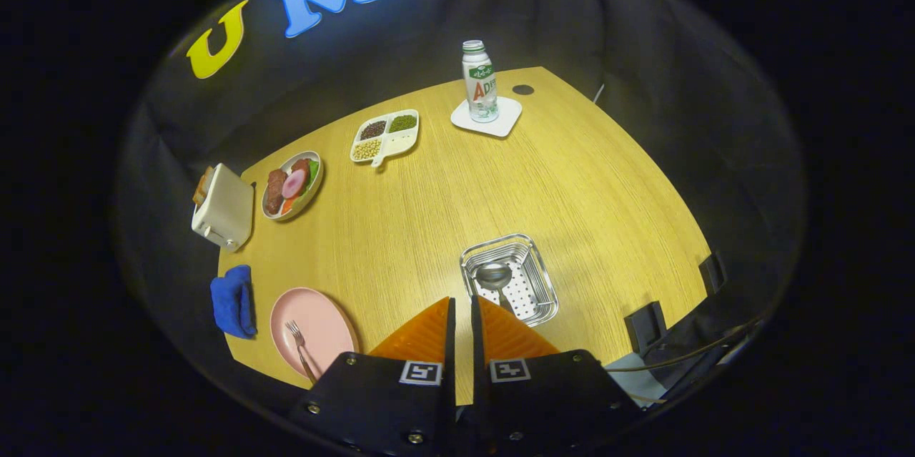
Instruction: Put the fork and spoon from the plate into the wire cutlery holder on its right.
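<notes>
In the wire cutlery holder (509, 278) lay the spoon (493, 275), its handle hidden behind the nearly closed, empty gripper (462, 303). The fork (300, 348) rested on the pink plate (325, 321).

Spoon in the holder, fork on the plate

The gripper (462, 303) has its fingers almost together, holding nothing. The spoon (495, 277) lies in the wire cutlery holder (541, 284) just ahead. The fork (299, 346) lies on the pink plate (325, 321).

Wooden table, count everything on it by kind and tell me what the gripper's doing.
Cutlery: 2, steel fork on pink plate, spoon in wire holder
Dishes of food: 2
Pink plate: 1
Wire holder: 1
Toaster: 1
Bottle: 1
Coaster: 1
Blue cloth: 1
Total: 10
Gripper shut, empty.
</notes>
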{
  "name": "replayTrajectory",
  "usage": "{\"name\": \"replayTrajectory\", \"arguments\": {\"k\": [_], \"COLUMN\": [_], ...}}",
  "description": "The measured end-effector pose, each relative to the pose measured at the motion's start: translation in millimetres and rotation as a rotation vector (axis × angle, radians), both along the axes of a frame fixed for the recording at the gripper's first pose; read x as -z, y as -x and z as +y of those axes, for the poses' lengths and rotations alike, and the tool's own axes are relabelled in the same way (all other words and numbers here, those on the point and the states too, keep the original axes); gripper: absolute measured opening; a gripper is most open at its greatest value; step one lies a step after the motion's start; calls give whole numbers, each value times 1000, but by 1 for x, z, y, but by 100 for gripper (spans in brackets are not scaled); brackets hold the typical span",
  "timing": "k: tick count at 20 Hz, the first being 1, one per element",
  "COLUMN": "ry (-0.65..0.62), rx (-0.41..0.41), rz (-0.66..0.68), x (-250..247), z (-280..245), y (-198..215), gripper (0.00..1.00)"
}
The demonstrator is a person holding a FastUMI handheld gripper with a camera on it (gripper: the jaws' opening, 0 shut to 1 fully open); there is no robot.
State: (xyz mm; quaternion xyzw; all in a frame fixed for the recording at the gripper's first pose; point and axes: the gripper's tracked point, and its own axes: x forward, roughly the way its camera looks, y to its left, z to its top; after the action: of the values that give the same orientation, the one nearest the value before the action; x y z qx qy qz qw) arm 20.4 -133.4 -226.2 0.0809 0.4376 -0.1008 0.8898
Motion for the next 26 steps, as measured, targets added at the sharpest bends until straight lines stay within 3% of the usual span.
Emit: {"name": "replayTrajectory", "arguments": {"k": [18, 26], "ry": [2, -28], "rx": [-184, -345], "rz": [-22, 54], "x": [12, 48], "z": [102, 179], "y": [8, 26], "gripper": [10, 10]}}
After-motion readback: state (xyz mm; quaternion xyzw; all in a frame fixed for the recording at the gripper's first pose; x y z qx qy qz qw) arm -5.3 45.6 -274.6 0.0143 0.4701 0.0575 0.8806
